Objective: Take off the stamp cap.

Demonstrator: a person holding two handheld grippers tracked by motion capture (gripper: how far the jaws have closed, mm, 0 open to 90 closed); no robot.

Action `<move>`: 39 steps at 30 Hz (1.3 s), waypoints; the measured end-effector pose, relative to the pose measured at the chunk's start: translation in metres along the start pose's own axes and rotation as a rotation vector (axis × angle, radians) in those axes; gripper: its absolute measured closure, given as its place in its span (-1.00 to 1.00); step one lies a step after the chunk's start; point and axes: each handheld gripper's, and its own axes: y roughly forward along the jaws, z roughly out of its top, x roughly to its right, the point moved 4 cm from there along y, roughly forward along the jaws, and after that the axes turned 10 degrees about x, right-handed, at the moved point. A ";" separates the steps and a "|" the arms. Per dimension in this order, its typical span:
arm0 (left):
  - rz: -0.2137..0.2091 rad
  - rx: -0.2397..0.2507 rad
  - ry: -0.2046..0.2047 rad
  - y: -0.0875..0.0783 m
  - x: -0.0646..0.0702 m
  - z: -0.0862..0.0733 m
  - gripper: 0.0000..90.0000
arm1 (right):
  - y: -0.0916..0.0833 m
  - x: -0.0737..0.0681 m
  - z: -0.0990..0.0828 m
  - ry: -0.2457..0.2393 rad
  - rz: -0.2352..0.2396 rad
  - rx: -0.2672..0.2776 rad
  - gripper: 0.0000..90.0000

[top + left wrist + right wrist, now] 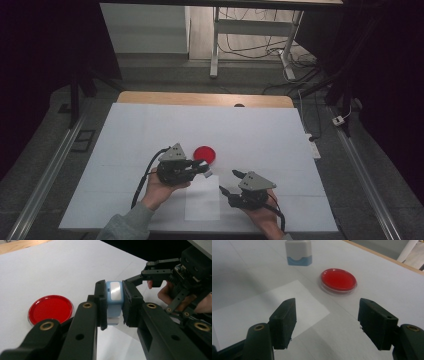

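The desk [150,130] is covered by a white sheet, with a strip of bare wood showing along its far edge. On the near middle of it lies a smaller white sheet of paper [202,202], flat, its far end reaching up between the two hands. The left hand [159,192] comes in from the near edge in a grey sleeve and holds the left hand-held gripper [205,169], which points to the right with its cable trailing back toward the near side. The right hand [260,215] holds the right hand-held gripper [229,181] near and to the right of the paper, pointing left and away. A round red dish [204,154] with a clear rim sits on the desk just beyond the left hand-held gripper's tips, left of the desk's middle. The left hand-held gripper is clamped on a small light-blue and white stamp-like block [114,300], gripped by its sides between the two black pads and held just above the far end of the paper, close to the red dish. The right hand-held gripper stands wide apart with nothing between its jaws, the paper and desk lying below them.
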 end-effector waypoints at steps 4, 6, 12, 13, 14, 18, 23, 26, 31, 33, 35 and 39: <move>0.002 0.000 -0.004 0.001 -0.001 -0.001 0.68 | 0.006 -0.004 0.001 0.007 0.021 0.008 -0.31; 0.003 -0.002 -0.004 0.001 -0.001 -0.001 0.68 | 0.007 -0.005 0.002 0.004 0.022 0.009 -0.31; 0.006 -0.003 -0.004 0.001 -0.001 -0.002 0.68 | 0.013 -0.012 0.005 -0.002 0.031 0.013 -0.31; 0.006 -0.003 -0.003 0.001 -0.001 -0.002 0.68 | 0.014 -0.013 0.006 -0.002 0.037 0.018 -0.31; 0.004 -0.004 -0.002 0.001 -0.001 -0.002 0.68 | 0.016 -0.015 0.007 -0.006 0.043 0.019 -0.31; 0.002 -0.007 -0.002 0.003 0.000 -0.003 0.68 | 0.018 -0.018 0.008 -0.002 0.039 0.025 -0.30; 0.001 -0.005 -0.001 0.004 0.001 -0.003 0.68 | 0.023 -0.022 0.009 -0.004 0.048 0.022 -0.30; 0.002 -0.008 -0.001 0.004 0.001 -0.004 0.68 | 0.025 -0.024 0.009 -0.005 0.048 0.019 -0.30; 0.000 -0.008 -0.001 0.005 0.002 -0.004 0.68 | 0.030 -0.027 0.011 -0.007 0.042 0.017 -0.29; -0.001 -0.009 0.000 0.005 0.002 -0.004 0.68 | 0.033 -0.028 0.011 -0.016 0.029 0.015 -0.27; 0.000 -0.010 0.000 0.005 0.002 -0.004 0.68 | 0.033 -0.028 0.011 -0.017 0.027 0.014 -0.26; 0.000 -0.013 0.000 0.007 0.003 -0.005 0.68 | 0.035 -0.029 0.012 -0.023 0.017 0.013 -0.22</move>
